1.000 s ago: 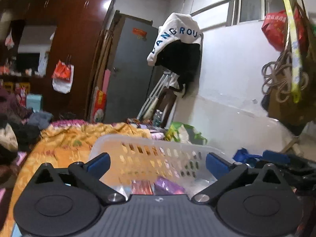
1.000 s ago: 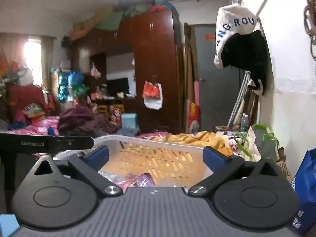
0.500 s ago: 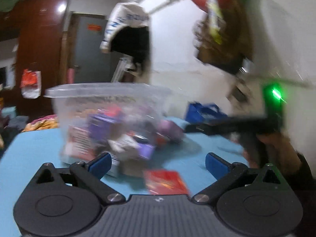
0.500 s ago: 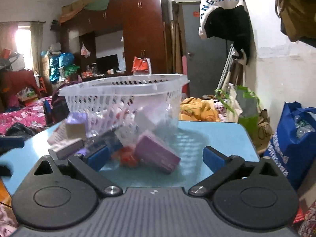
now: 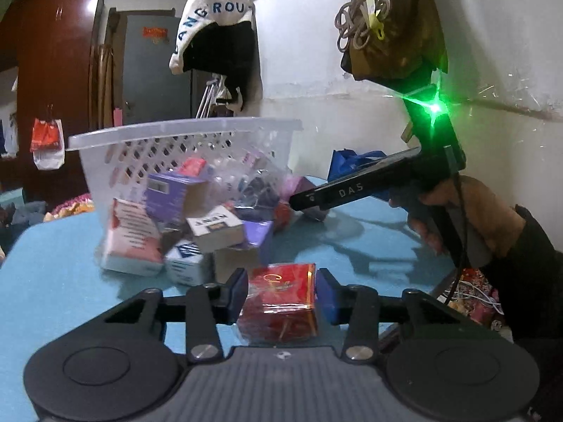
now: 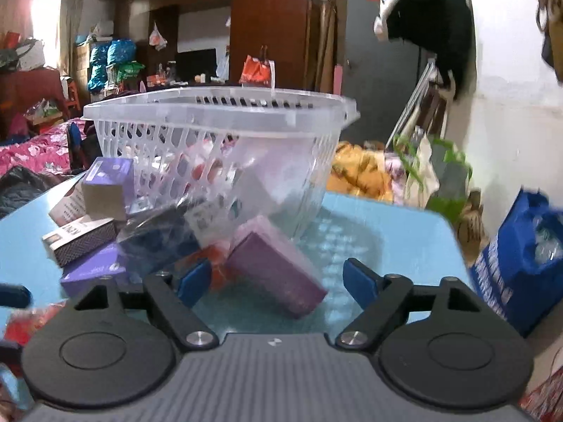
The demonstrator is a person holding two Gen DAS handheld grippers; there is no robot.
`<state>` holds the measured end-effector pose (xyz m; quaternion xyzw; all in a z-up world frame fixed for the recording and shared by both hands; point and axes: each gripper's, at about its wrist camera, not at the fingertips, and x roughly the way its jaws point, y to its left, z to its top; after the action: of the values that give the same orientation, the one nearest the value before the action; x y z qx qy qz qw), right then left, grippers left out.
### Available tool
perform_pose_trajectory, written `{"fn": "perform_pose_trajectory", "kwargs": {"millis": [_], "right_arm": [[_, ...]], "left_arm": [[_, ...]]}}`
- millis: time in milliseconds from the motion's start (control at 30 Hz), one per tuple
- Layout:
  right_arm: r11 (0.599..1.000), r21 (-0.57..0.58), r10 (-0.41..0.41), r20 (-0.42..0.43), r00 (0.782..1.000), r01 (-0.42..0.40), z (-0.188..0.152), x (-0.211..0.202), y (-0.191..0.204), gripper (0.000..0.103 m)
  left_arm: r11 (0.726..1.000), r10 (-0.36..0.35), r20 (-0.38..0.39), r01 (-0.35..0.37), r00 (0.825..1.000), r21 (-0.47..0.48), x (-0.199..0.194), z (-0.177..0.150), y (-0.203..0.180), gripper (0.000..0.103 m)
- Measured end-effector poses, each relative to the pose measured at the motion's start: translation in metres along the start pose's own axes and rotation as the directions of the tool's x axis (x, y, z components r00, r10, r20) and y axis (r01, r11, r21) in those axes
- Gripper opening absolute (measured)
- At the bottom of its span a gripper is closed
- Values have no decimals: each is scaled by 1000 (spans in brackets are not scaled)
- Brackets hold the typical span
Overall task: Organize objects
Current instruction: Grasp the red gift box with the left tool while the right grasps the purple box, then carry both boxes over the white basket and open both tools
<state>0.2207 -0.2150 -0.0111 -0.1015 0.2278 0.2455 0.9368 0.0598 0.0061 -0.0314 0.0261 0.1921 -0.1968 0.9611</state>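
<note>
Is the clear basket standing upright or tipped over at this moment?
Upright. The basket has its rim on top and roughly level in both wrist views, its base on the blue table, with small boxes piled against its near side.

Red box [image 5: 281,299] with gold script, clear slotted basket [image 5: 183,133], light-blue table [image 5: 52,263]

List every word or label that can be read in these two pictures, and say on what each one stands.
"ANGROU", partly cut off: blue letters on the white hanging garment.
"DAS": white letters on the black bar of the right gripper.
"KENT", upside down: on the white box in the pile.
Gold script on the red box: not legible.
Print on the pink-and-white box and the blue bag: too blurred to read.
</note>
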Motion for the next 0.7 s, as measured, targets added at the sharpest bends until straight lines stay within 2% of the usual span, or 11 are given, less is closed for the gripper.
{"fn": "perform_pose_trajectory", "kwargs": {"millis": [67, 200, 267, 333, 433, 500, 533, 567, 700], "right_arm": [[1000, -3, 6, -23, 1000, -6, 1, 5, -1, 84], [999, 9, 45, -47, 998, -44, -1, 13, -5, 83], [998, 17, 65, -46, 997, -65, -2, 11, -6, 75], [996, 29, 87, -43, 995, -86, -4, 7, -7, 60], [998, 30, 64, -33, 997, -63, -5, 1, -7, 57], [997, 39, 66, -22, 998, -65, -6, -2, -9, 54], [997, 46, 67, -10, 998, -66, -5, -3, -10, 53], [997, 51, 63, 0, 998, -63, -4, -5, -12, 53], [996, 67, 53, 49, 997, -56, -9, -23, -16, 51]], "left_arm": [[1000, 10, -6, -10, 1000, -2, -1, 1, 6, 49], [1000, 11, -27, -12, 1000, -24, 0, -1, 21, 64], [1000, 6, -45, -7, 999, -20, 4, -3, 23, 69], [1000, 0, -55, -1, 999, -12, 7, -5, 23, 69], [999, -31, -70, 33, 997, 16, 14, -7, 19, 69], [999, -43, -49, 44, 998, 24, 15, -8, 16, 69], [998, -50, -42, 51, 998, 24, 16, -8, 16, 66], [998, -50, -36, 51, 998, 25, 15, -8, 16, 55], [998, -48, 16, 47, 999, 46, 4, -9, 12, 54]]}}
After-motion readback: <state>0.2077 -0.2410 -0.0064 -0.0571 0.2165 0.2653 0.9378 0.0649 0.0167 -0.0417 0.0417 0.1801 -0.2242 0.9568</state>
